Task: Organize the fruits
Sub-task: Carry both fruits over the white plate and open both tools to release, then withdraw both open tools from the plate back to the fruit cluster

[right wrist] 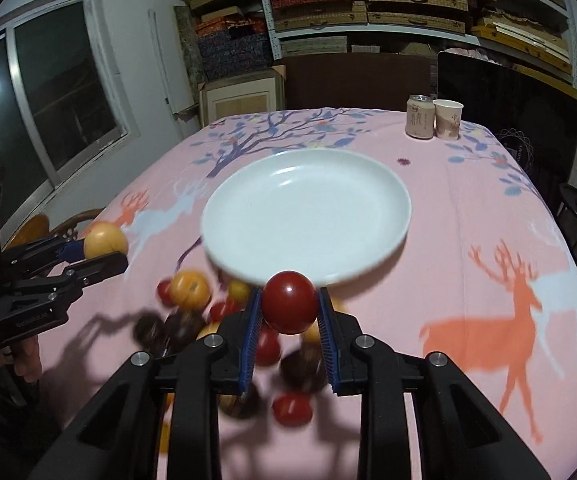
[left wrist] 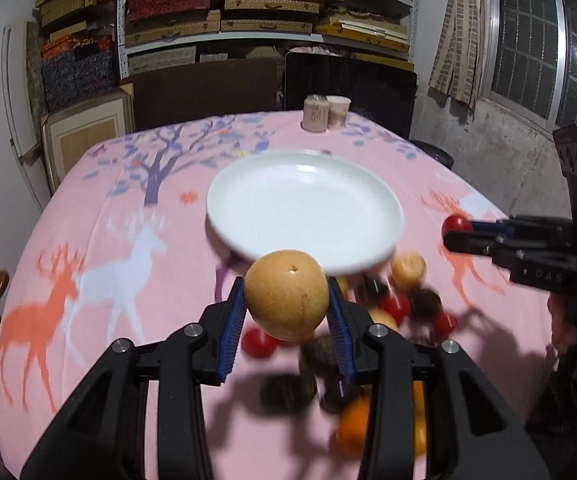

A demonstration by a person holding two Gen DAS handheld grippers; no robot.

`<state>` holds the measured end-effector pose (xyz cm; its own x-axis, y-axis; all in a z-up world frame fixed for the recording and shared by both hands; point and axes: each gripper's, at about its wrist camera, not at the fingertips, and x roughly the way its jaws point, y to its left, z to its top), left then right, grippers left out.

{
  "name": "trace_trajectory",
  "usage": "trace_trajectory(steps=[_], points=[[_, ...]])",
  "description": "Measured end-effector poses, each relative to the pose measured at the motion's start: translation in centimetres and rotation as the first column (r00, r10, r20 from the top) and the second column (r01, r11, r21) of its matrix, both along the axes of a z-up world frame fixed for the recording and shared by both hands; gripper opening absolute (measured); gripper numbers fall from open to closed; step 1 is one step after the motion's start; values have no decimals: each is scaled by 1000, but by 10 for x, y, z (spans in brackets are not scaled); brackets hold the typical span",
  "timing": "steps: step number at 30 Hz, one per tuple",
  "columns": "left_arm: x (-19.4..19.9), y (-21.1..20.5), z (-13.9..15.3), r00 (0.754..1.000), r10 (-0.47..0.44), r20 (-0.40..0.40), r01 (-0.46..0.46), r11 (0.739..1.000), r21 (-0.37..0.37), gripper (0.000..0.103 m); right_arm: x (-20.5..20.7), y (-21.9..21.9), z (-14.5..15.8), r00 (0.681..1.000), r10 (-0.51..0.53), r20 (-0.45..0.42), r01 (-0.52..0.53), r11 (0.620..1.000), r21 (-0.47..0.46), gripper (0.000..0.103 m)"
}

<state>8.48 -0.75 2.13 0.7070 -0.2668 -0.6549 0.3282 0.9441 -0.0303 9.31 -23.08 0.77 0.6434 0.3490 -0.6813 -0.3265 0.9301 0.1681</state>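
L gripper (left wrist: 287, 304) pinching yellow pear (left wrist: 286, 294), raised at near rim of white plate (left wrist: 248, 200). R gripper (right wrist: 288, 312) clamped on red tomato (right wrist: 288, 307), same spot. Fruit pile (right wrist: 208, 320) blurred on surface (right wrist: 468, 220) below. R view only: can (right wrist: 420, 116) & cup (right wrist: 447, 119) sharp.

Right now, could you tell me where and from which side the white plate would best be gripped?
Probably at the near rim of the white plate, coming in low from the fruit side. It lies flat and empty on the tablecloth, and its thin raised edge is the only part narrow enough for two fingers; the wide bowl offers nothing to pinch.
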Motion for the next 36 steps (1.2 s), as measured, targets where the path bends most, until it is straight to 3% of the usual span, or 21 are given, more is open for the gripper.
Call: trace_trajectory(steps=[4, 8, 9, 11, 12, 13, 14, 16, 20, 23, 29, 32, 34, 36], points=[[92, -21, -5, 998, 8, -57, -8, 1000, -3, 39, 73, 6, -5, 999, -33, -8, 32, 999, -38, 28], [160, -37, -27, 991, 27, -132, -25, 1000, 19, 39, 135, 5, -19, 996, -77, -50, 77, 997, -12, 29], [172, -41, -31, 989, 18, -147, -16, 1000, 18, 39, 143, 5, -18, 996, -77, -43, 77, 997, -2, 31], [184, -45, -37, 986, 13, -164, -9, 1000, 24, 39, 149, 5, -13, 995, -102, 0, 102, 995, 5, 63], [186, -45, -38, 986, 15, -165, -11, 1000, 25, 43, 148, 5, -9, 993, -112, 23, 112, 994, 6, 64], [184, -43, -37, 987, 19, -158, -17, 1000, 16, 59, 146, 4, -7, 993, -111, 31, 111, 994, 10, 64], [180, -40, -33, 990, 32, -138, -31, 999, 11, 77, 141, 4, -4, 993, -109, 36, 109, 994, 16, 64], [164, -32, -24, 995, 46, -89, -47, 999, -3, 83, 128, 1, 1, 993, -107, 52, 106, 994, 26, 64], [118, -19, -4, 998, 28, -55, -30, 999, -29, 83, 79, -5, 10, 991, -96, 90, 93, 995, 37, 64], [61, -13, 3, 1000, -22, -20, 23, 1000, 10, 83, 36, -13, 10, 991, -88, 101, 85, 996, 31, 63], [-49, -11, -16, 991, -132, -27, 134, 988, 80, 82, -36, -33, -15, 993, -99, 62, 97, 995, 35, 63], [-87, -16, -27, 983, -179, -50, 183, 980, 76, 73, -59, -41, -28, 991, -126, 47, 125, 992, 35, 63], [-100, -19, -37, 980, -186, -73, 191, 979, 68, 72, -70, -44, -34, 990, -138, 33, 137, 989, 50, 63], [-103, -22, -47, 978, -179, -104, 185, 981, 51, 61, -76, -44, -37, 990, -142, 18, 140, 988, 61, 63]])
